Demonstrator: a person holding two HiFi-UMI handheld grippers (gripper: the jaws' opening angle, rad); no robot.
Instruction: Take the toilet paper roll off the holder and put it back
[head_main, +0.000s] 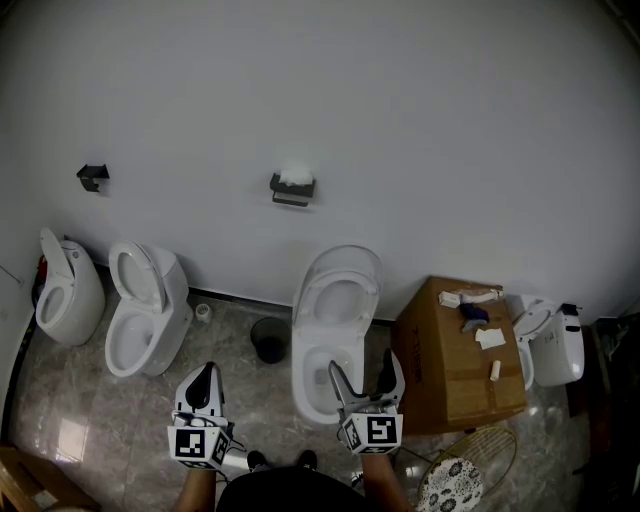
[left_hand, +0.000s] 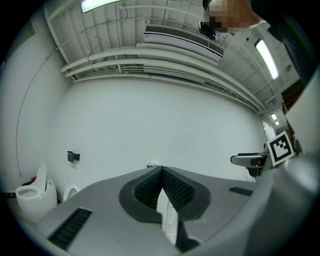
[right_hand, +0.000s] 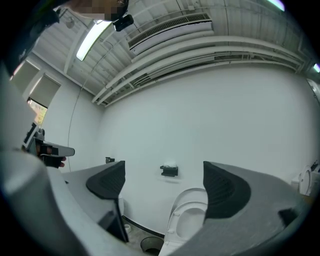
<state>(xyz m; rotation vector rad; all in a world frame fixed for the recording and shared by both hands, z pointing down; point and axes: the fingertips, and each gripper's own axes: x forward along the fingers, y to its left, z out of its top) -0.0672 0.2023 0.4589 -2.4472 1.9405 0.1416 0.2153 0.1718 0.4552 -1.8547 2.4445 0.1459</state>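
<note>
Nearest the person, the left hand-held gripper (head_main: 204, 374) has its ribbed dark jaws pressed together with nothing between them. The right hand-held gripper (head_main: 363, 372) has its jaws spread wide and is empty; in its own view the gap frames the far wall.

Just beyond both stands a white ceramic toilet with its lid up (head_main: 335, 330), with a brown cardboard box (head_main: 450, 350) beside it on one side and a small dark round bin (head_main: 268, 340) on the other.

Farthest off, the white toilet paper roll (head_main: 296, 176) sits on the black wall-mounted holder (head_main: 291, 190), well apart from either gripper.

With the roll in place and both grippers empty, this looks like either the very start or the very end of the task; the pictures do not show which. If it is the start, the reach, lift-off and replacement are all left.
</note>
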